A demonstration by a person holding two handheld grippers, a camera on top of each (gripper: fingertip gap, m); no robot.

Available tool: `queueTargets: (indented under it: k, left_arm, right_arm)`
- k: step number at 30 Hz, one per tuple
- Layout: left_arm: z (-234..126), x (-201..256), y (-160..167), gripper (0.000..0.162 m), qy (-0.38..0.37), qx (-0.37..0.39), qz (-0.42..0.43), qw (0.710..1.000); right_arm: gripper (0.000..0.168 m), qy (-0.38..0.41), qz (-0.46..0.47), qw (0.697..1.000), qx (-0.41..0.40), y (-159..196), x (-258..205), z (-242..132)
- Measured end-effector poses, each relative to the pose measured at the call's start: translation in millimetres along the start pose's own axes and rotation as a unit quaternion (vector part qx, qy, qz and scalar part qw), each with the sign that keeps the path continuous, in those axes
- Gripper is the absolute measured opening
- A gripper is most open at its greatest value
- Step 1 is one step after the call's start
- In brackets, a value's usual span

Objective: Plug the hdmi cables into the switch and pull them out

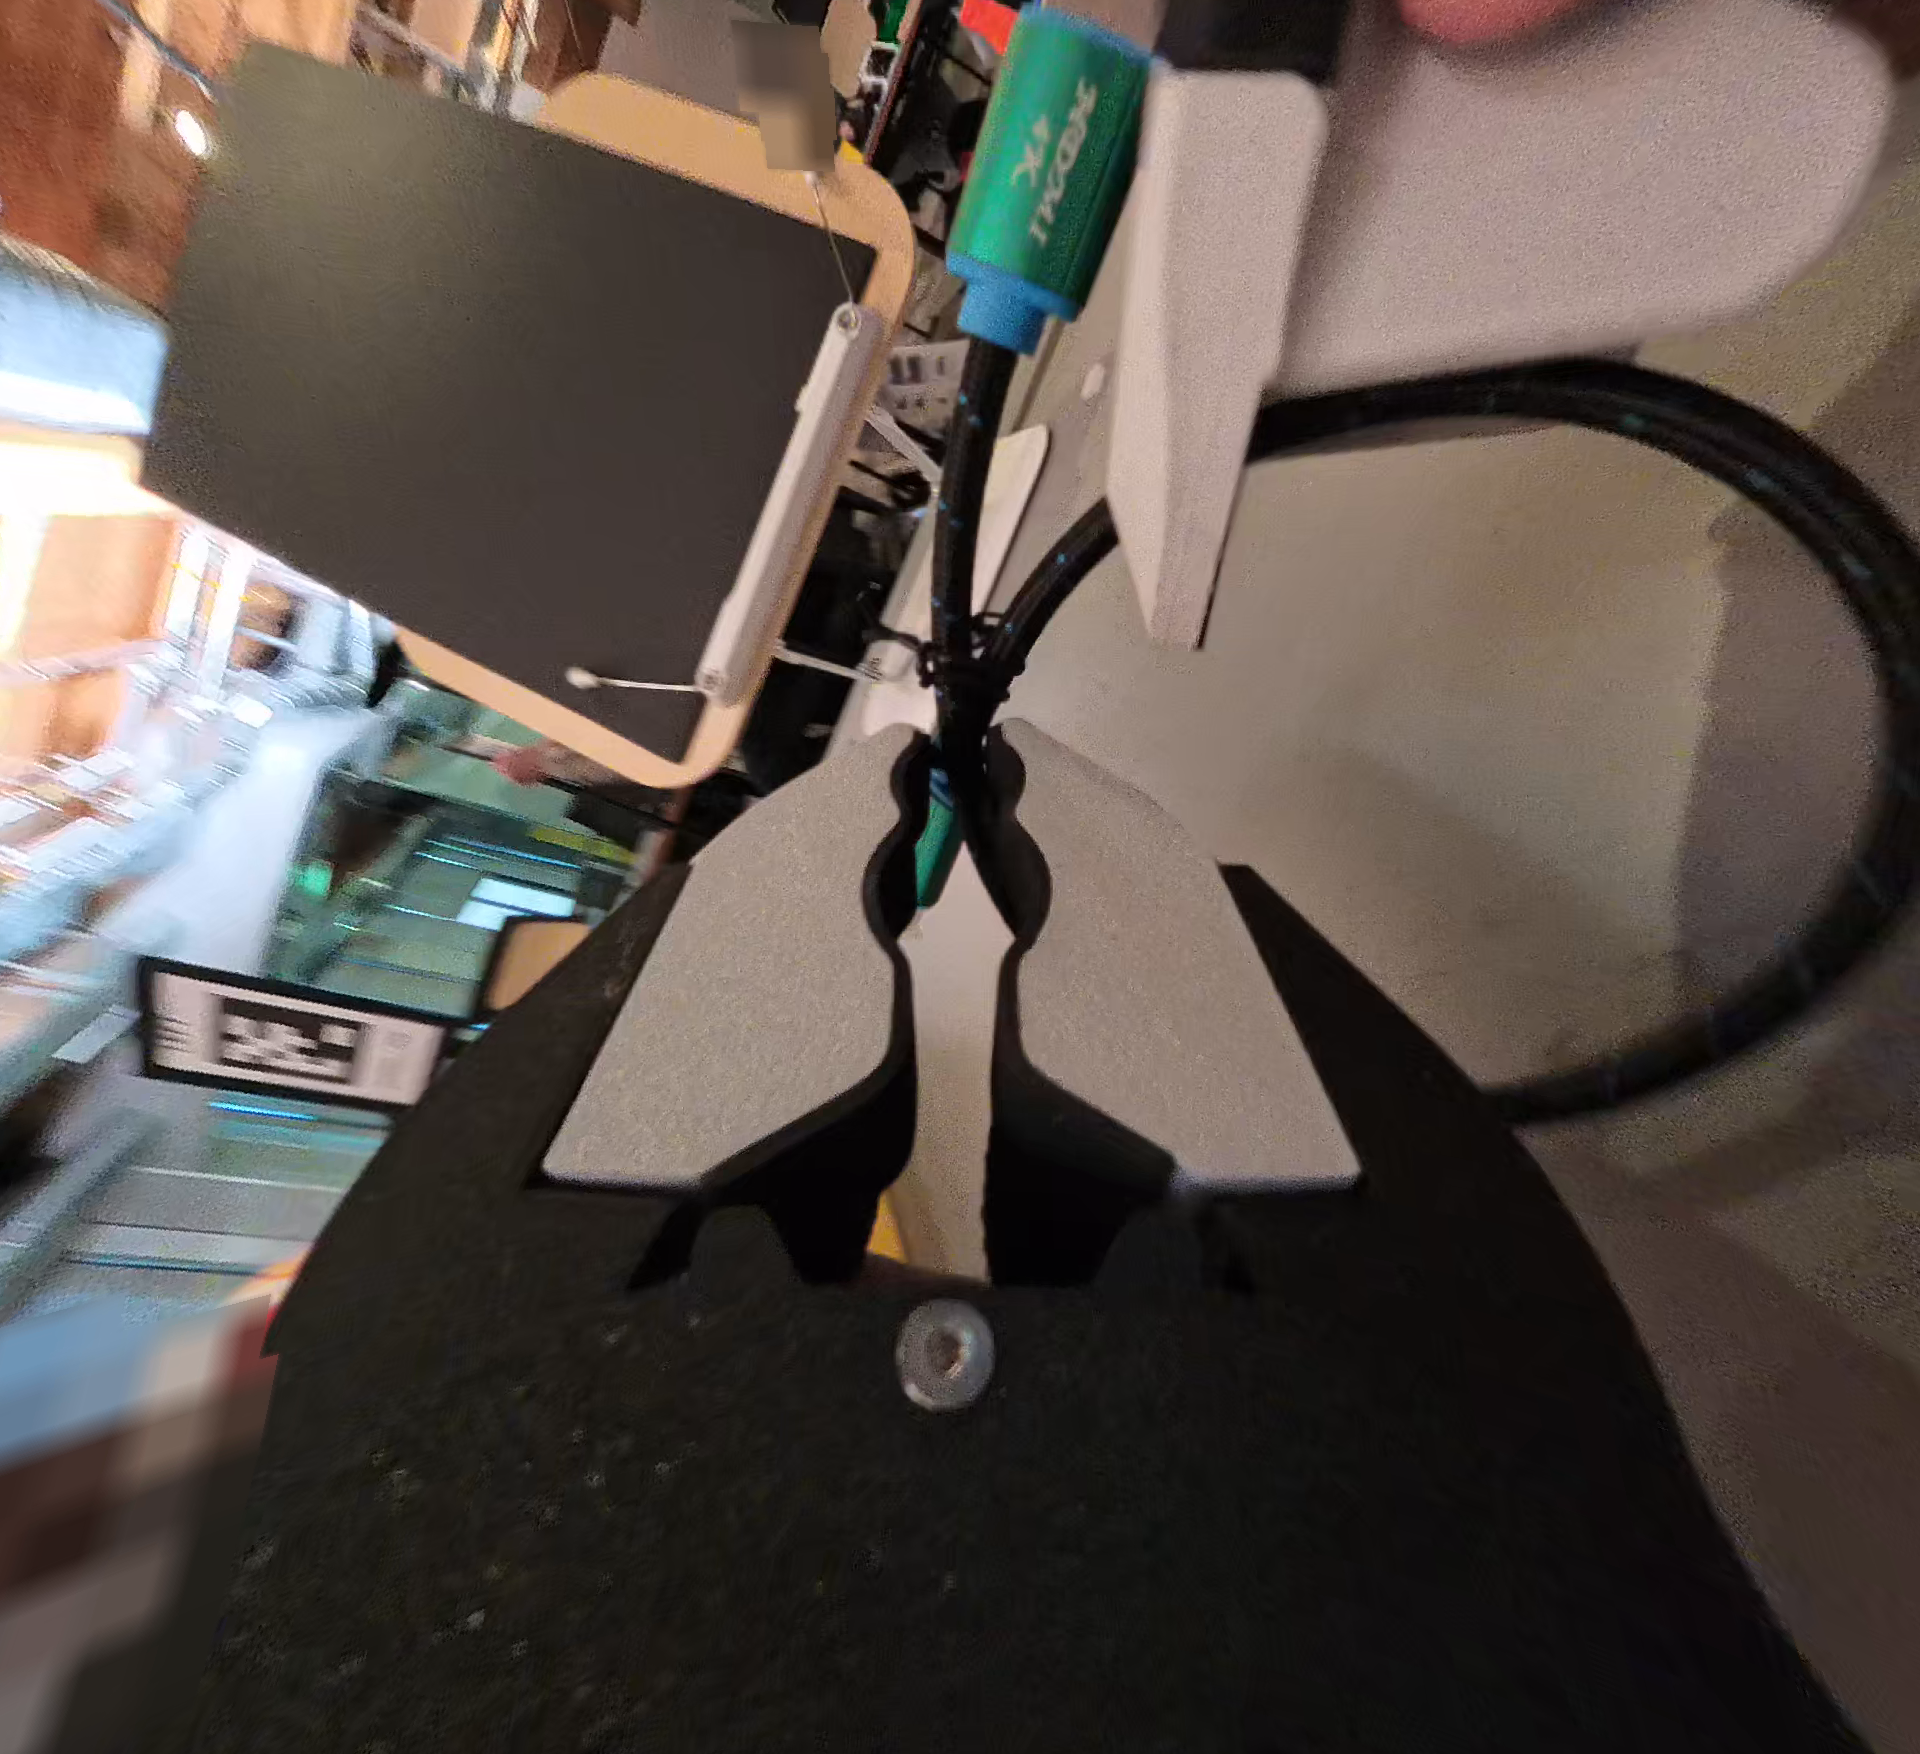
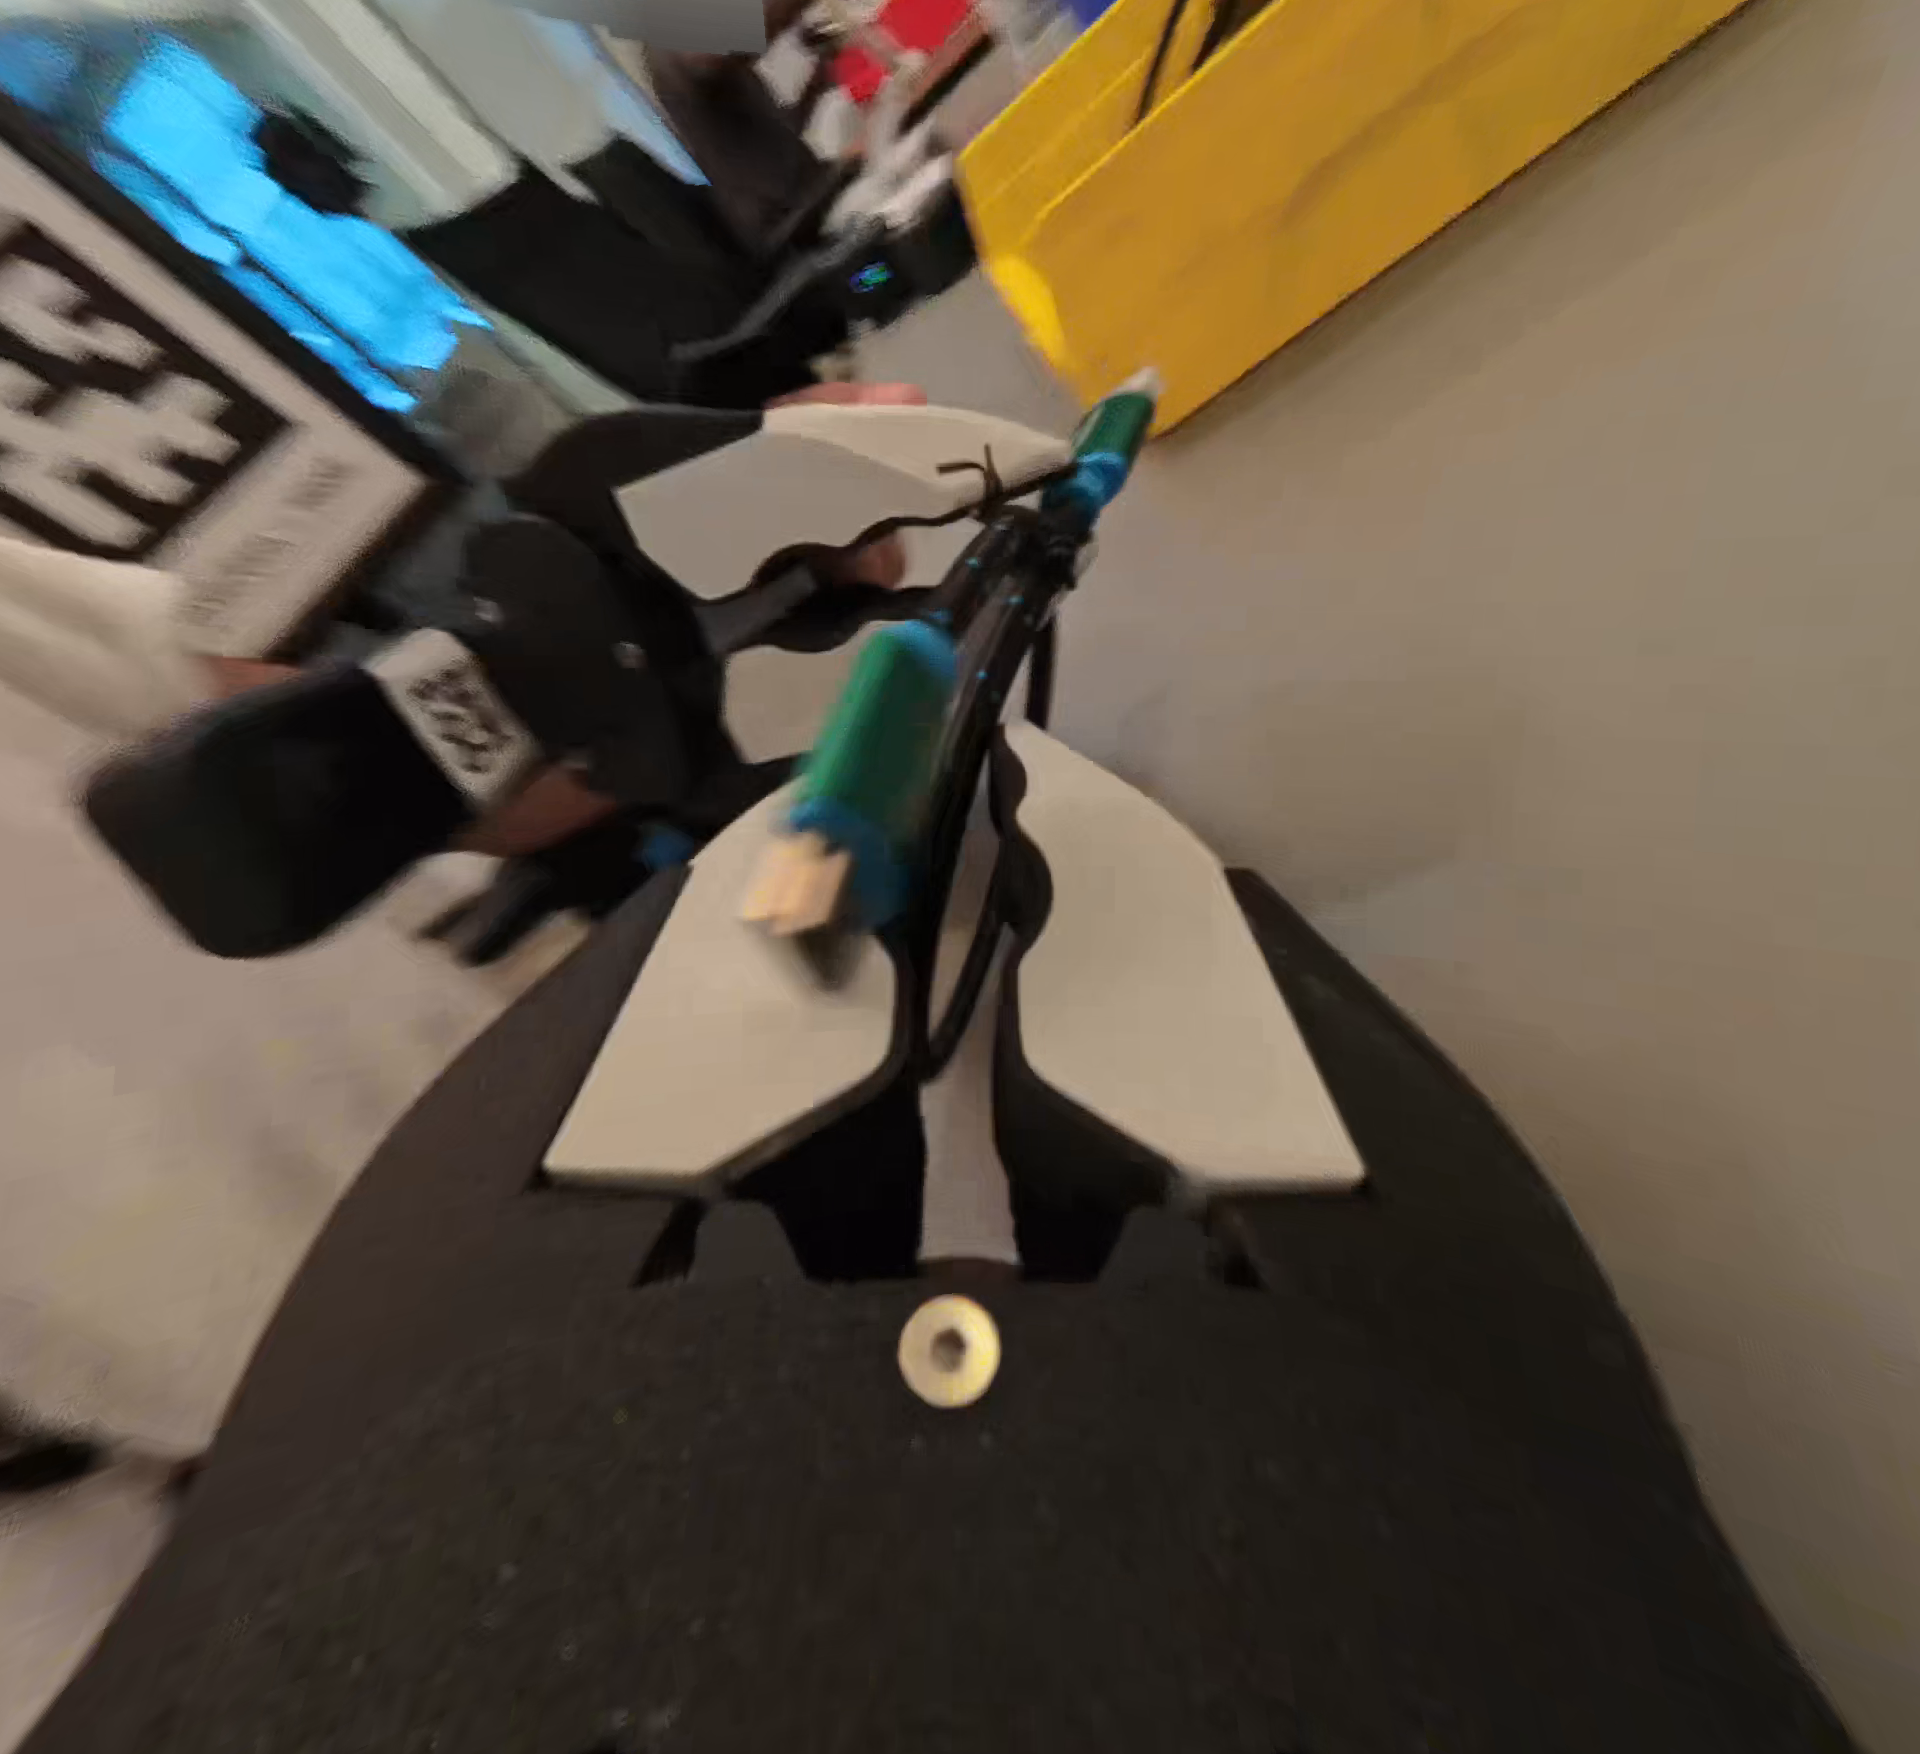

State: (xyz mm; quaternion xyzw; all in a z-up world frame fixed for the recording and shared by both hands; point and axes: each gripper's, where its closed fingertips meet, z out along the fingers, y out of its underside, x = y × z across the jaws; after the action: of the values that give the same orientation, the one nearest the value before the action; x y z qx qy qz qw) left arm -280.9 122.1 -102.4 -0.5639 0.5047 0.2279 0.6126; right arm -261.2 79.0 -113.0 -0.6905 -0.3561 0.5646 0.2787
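Observation:
A black braided HDMI cable with green plugs is coiled and bound with a black tie. My left gripper is shut on the bundle at the tie, with one green plug between its fingers. The other green plug sticks up beside my right gripper, which grips the cable from above. In the right wrist view my right gripper is shut on the cable, with a green plug lying over its left finger. My left gripper holds the far plug. No switch shows.
A yellow bin holding more cables stands on the beige table, with blue and red bins behind it. A black board in a wooden frame stands to the left. A person's gloved hand holds the left gripper. Tip to tip, the grippers are about 5 cm apart.

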Motion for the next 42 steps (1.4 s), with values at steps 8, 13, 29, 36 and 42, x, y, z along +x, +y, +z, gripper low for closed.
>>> queueTargets:
  k: [8, 13, 29, 36, 42]
  left_arm:
    - [-9.7, -4.2, 2.3, 0.01, 0.153, 0.044, -0.343, 0.925]
    - [-1.2, -4.4, 30.6, 0.015, 0.216, 0.027, -0.422, 0.88]
    - [-4.1, 70.3, 47.7, 0.02, 0.384, -0.042, -0.369, 0.845]
    - [-6.8, 72.3, 45.9, 0.023, 0.38, -0.057, -0.395, 0.834]
    - [-5.5, 37.9, 23.9, 0.028, 0.385, -0.002, -0.605, 0.697]
  right_arm:
    - [0.005, 0.359, -0.474, 0.802, -0.066, -46.6, 34.8, -25.9]
    - [0.005, 0.385, -0.65, 0.627, -0.19, -29.3, 55.3, -7.1]
    - [0.03, 0.121, -0.265, 0.929, -0.229, 51.9, 51.4, 4.1]
    - [0.006, 0.219, -0.343, 0.88, -0.247, 53.9, 67.1, 15.1]
    - [0.005, 0.182, -0.175, 0.966, -0.062, 12.4, 52.6, 12.0]
